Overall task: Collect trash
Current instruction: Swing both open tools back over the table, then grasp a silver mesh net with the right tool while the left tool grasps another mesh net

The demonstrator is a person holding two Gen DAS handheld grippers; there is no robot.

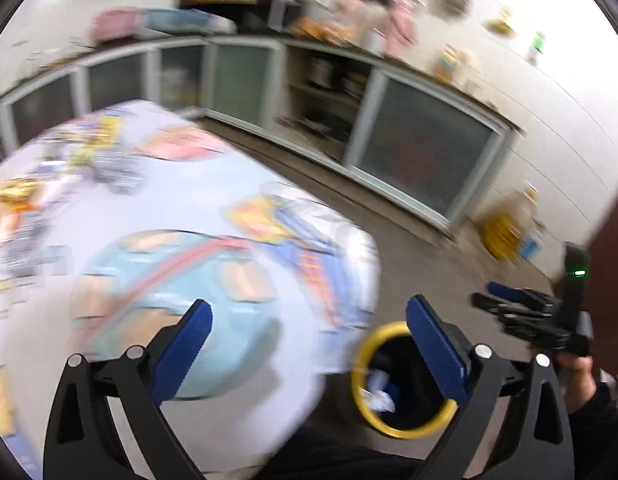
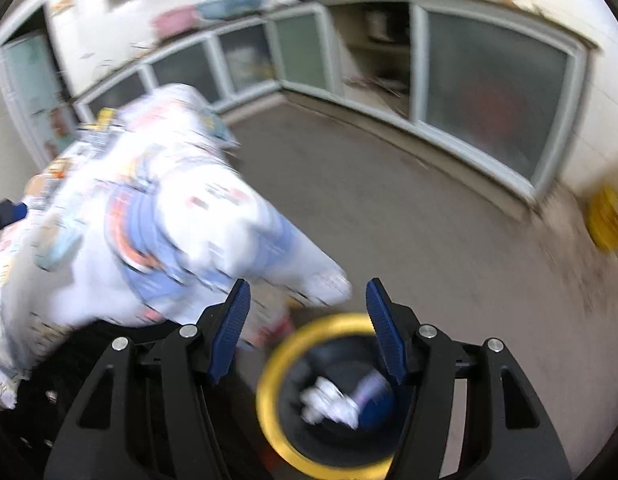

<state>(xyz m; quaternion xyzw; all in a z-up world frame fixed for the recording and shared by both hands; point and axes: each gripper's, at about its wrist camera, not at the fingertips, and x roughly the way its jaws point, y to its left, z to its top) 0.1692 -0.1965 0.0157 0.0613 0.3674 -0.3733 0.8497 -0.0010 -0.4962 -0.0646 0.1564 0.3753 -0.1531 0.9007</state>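
Observation:
A black bin with a yellow rim (image 1: 359, 364) (image 2: 277, 360) stands on the floor beside the table. Inside lie crumpled white paper (image 1: 379, 396) (image 2: 329, 400) and something blue (image 2: 373, 400). My left gripper (image 1: 309, 344) is open wide with nothing between its blue pads, over the table's corner and the bin. My right gripper (image 2: 309, 328) hangs open and empty above the bin; it also shows at the right of the left wrist view (image 1: 489, 296). Blurred wrappers (image 1: 105, 160) lie on the patterned tablecloth (image 1: 213, 200) (image 2: 213, 216).
Low cabinets with frosted sliding doors (image 1: 421, 160) (image 2: 497, 100) line the wall, one bay open with shelves. A yellow object (image 1: 501, 232) (image 2: 607, 216) sits on the grey floor (image 2: 369, 200). A hand (image 1: 577, 380) holds the right gripper. Both views are motion-blurred.

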